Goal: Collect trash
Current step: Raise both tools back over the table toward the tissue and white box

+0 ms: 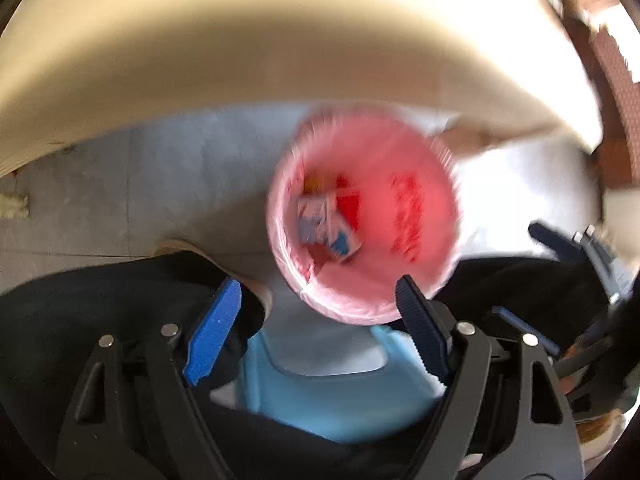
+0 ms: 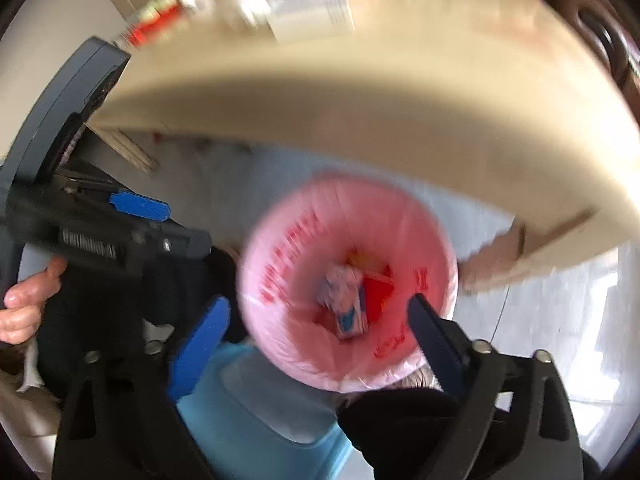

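Observation:
A round trash bin point(image 1: 364, 216) lined with a pink bag printed in red stands on the floor below the table's edge. Inside it lie a white and blue carton point(image 1: 324, 228) and some red and yellow scraps. My left gripper point(image 1: 316, 320) hangs above the bin's near rim, open, with nothing between its blue fingers. In the right wrist view the same bin point(image 2: 348, 280) and carton point(image 2: 346, 304) show, and my right gripper point(image 2: 320, 340) is open and empty above the near rim. Both views are blurred.
A thick cream table edge point(image 1: 240, 80) overhangs the bin. A light blue plastic stool point(image 2: 260, 420) sits just in front of the bin. A hand point(image 2: 24, 304) grips the left tool's handle. Dark trouser legs point(image 1: 100, 300) flank the stool, and the floor point(image 1: 160, 184) is grey tile.

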